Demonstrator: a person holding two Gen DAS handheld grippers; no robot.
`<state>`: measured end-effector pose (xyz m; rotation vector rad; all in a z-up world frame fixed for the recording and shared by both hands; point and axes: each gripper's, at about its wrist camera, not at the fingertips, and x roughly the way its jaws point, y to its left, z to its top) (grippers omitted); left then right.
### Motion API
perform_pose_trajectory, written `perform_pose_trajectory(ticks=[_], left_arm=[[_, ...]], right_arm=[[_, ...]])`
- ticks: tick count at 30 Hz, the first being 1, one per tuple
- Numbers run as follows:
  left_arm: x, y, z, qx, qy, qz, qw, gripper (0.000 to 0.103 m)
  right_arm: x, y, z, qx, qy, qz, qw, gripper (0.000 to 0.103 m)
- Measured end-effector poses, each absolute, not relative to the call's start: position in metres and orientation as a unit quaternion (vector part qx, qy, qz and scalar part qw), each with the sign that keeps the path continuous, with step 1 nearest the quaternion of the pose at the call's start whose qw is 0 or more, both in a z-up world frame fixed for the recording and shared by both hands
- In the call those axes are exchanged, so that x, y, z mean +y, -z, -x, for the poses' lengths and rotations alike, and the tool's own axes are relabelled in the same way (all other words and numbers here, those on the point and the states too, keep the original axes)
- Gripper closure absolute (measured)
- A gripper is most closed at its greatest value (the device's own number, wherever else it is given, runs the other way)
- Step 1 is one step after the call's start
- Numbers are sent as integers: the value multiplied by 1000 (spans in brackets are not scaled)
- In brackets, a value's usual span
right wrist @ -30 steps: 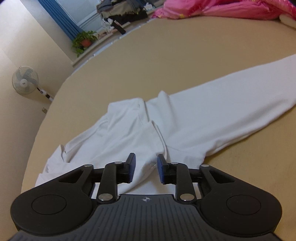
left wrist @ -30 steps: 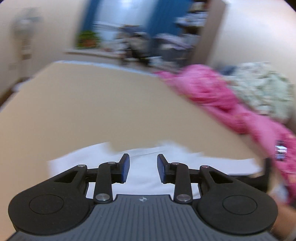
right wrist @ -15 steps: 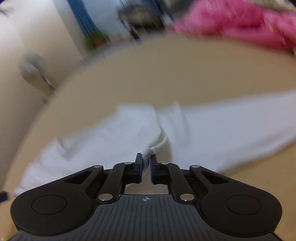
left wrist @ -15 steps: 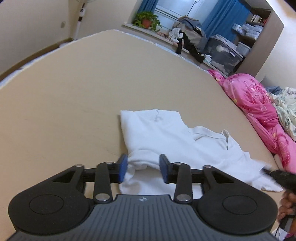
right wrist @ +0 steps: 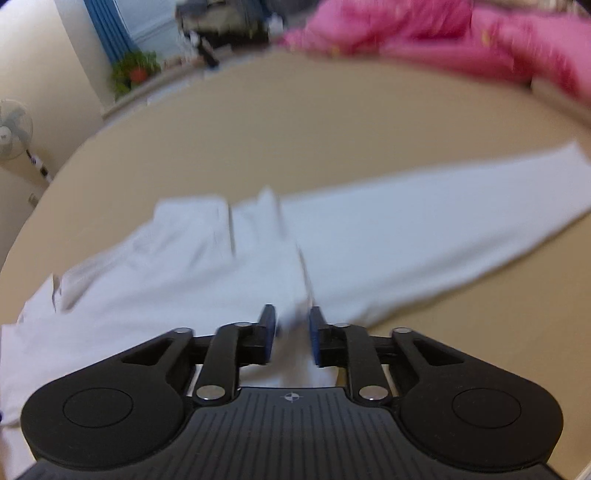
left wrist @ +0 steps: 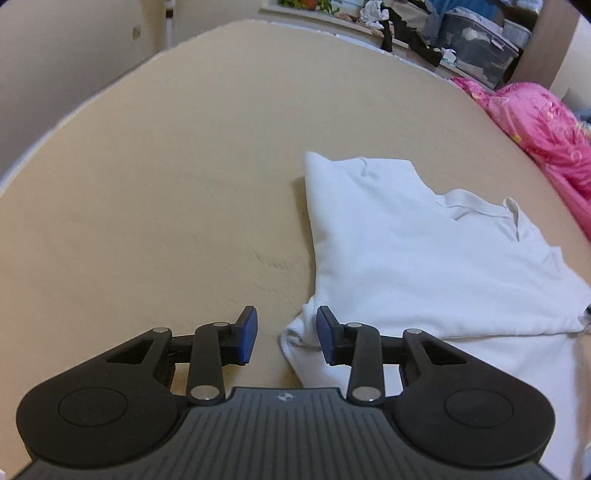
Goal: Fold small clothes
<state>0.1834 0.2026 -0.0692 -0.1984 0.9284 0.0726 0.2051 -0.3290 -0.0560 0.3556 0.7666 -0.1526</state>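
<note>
A white long-sleeved shirt (left wrist: 417,254) lies partly folded on the tan bed surface (left wrist: 166,184). My left gripper (left wrist: 286,334) is open, low over the shirt's near left corner, with cloth bunched between and just ahead of the blue pads. In the right wrist view the same shirt (right wrist: 388,251) spreads across the bed, one sleeve reaching to the right. My right gripper (right wrist: 291,330) is open with a fold of white cloth lying between its pads; this view is blurred.
A pink quilt (left wrist: 543,125) lies along the bed's right side and shows in the right wrist view (right wrist: 424,29). Storage bins and dark clothes (left wrist: 461,33) stand beyond the far edge. A potted plant (right wrist: 135,72) and a fan (right wrist: 13,131) stand by the wall.
My right gripper was shut on a shirt fold half a second ago and has now opened. My left gripper has swung left and dropped to the shirt's corner, staying open.
</note>
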Motion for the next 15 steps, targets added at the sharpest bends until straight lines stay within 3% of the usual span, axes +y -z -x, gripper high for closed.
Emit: perform_pose_trajectory(ticks=[6,9,11,12,15], left_arm=[[181,47,-174,393,1,81,916,69],[182,70,-179,435,-8,54,899,68],[191,78,-180,451,-16,80,889,66],[193,74,-179,447,-15,86,890,66],[190,63,-171,420,-7,74,905,66]], right_arm=[[-339,51,-207,325,65,-214,919,80],[-350,60,-207,349,50,-251,902,73],[-354,83,-211,414,61,-265,869,78],[-355,84,-209,406,66,-266,872,83],[-347,67,-203,377,58,-217,899,75]])
